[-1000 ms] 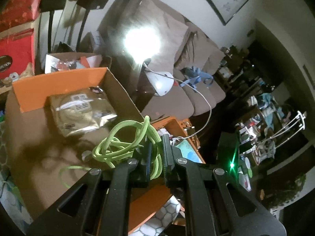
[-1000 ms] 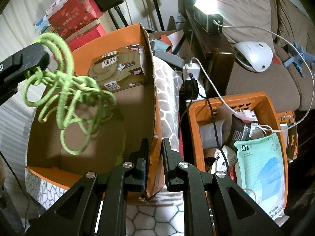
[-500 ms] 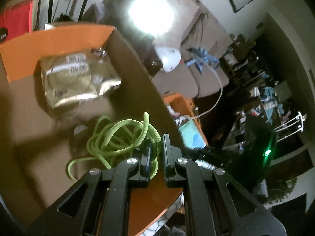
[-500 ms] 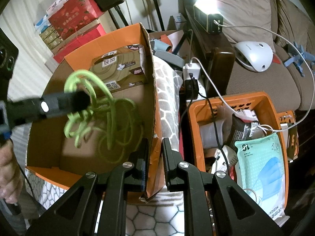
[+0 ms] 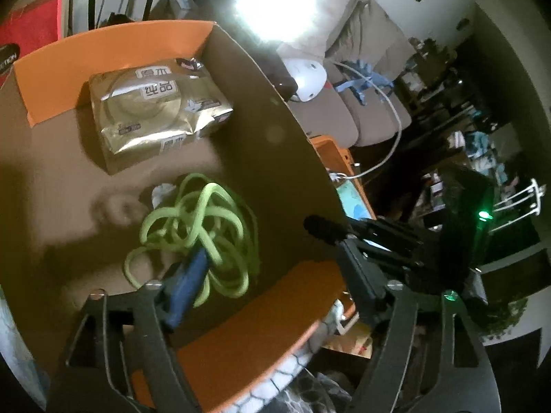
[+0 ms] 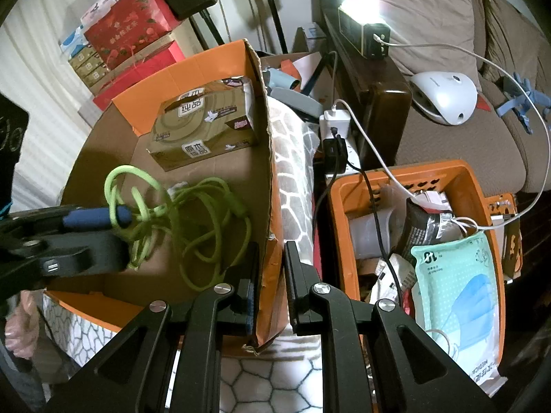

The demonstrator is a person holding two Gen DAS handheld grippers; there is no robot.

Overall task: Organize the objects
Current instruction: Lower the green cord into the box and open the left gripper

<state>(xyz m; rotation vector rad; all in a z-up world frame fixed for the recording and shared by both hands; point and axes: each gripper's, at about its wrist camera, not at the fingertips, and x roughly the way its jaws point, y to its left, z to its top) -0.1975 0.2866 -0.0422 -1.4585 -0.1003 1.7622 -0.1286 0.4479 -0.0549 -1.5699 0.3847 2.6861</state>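
Note:
A tangled lime-green cord lies on the floor of the orange cardboard box. My left gripper is open over the box, its blue-padded left finger among the cord loops; it also shows in the right wrist view. A gold tissue pack sits at the box's far end. My right gripper is shut on the box's right wall.
An orange plastic basket right of the box holds a mask pack, cables and packets. A power strip with chargers stands between them. A brown sofa with a white device lies behind. Red boxes are stacked far left.
The left gripper lowered the green cord into the box and opened, releasing it; the cord now rests on the box floor. The right gripper has not moved.

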